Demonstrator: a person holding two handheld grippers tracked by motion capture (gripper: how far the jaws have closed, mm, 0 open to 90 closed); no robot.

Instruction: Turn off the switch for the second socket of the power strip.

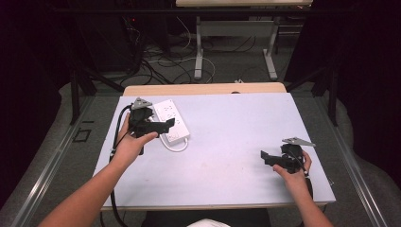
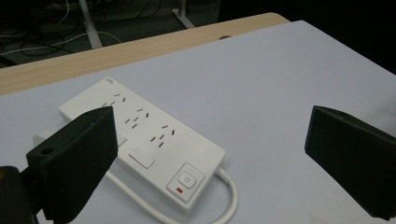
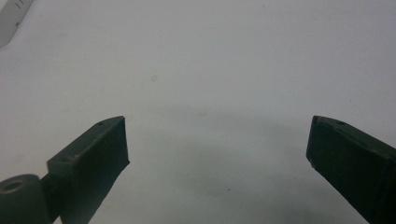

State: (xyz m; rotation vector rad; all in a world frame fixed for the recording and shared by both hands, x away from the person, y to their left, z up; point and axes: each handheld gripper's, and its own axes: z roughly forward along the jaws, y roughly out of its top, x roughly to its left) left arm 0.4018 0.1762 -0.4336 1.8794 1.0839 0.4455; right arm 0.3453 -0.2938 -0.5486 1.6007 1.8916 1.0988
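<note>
Dark room, grey floor, tangled cables, second table's legs behind.

the white power strip and its cord lay near the table's left side; the rest was bare.

Smooth white plastic power strip with faintly glossy casing, matt pale grey table covering, light wood-grain table edge, matt black plastic gripper jaws

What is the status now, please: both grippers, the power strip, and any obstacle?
Left gripper open, over the power strip, not gripping. Right gripper open, holding nothing, over bare table. Strip flat, cable looped beside it. No obstacle seen.
</note>
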